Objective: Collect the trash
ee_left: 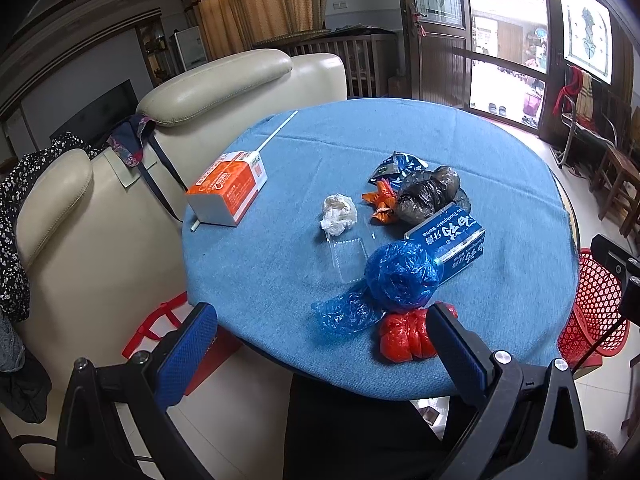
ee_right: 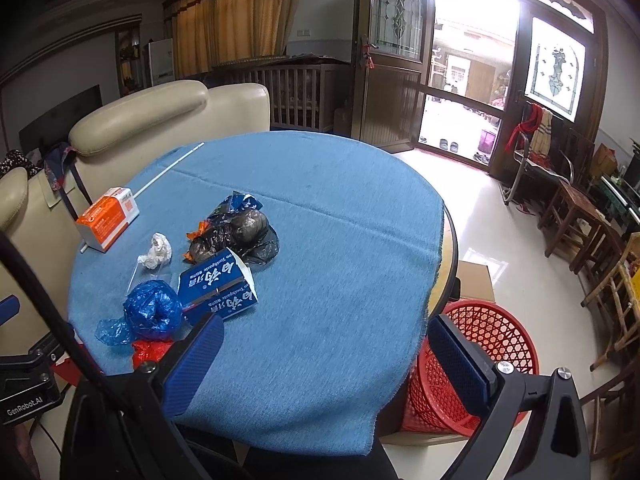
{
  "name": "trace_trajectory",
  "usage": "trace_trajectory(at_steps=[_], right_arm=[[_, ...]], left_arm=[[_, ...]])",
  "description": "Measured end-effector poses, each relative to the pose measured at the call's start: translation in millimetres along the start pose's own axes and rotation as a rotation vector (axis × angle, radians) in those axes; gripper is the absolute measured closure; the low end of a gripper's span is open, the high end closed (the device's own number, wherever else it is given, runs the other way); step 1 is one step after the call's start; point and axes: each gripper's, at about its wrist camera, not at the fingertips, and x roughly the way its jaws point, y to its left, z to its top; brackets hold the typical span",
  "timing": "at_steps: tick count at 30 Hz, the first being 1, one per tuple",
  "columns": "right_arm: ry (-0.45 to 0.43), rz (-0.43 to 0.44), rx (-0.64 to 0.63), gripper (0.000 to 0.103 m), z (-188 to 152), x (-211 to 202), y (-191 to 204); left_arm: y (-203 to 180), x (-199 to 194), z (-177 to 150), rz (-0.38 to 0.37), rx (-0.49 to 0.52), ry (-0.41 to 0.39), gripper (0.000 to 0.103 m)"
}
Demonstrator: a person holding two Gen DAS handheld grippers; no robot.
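Both tools, left tool (ee_left: 320, 344) and right tool (ee_right: 324, 354), hang wide open and empty over the bench (ee_right: 320, 200). Trash clusters near its edge; the red basket (ee_right: 492, 332) stands beside it. Likely hazard: a loose pinch lets the slippery blue bag (ee_left: 402, 274) slide free, or nudges the red bag (ee_left: 404, 338) off the rim.

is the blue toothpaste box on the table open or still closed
Open. On the blue toothpaste box, an end flap stands lifted at its far end in the right wrist view.
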Motion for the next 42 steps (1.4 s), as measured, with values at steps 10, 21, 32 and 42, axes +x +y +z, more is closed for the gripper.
trace_trajectory(at_steps=[10, 21, 32, 42], right_arm=[[0.047, 0.006, -0.003, 0.000, 1, 2, 0], [0.140, 0.446, 0.053, 0.000, -5, 43, 11], [0.383, 0.628, -0.230, 0.019, -31, 118, 109], [0.415, 0.635, -0.277, 0.042, -42, 144, 154]], left_arm=[[2, 3, 1, -0.002, -0.003, 0.011, 0.000], [43, 34, -1, 0.084, -0.079, 0.080, 0.000], [87, 48, -11, 0.127, -0.170, 0.129, 0.000], [83, 53, -6, 0.081, -0.160, 0.146, 0.000]])
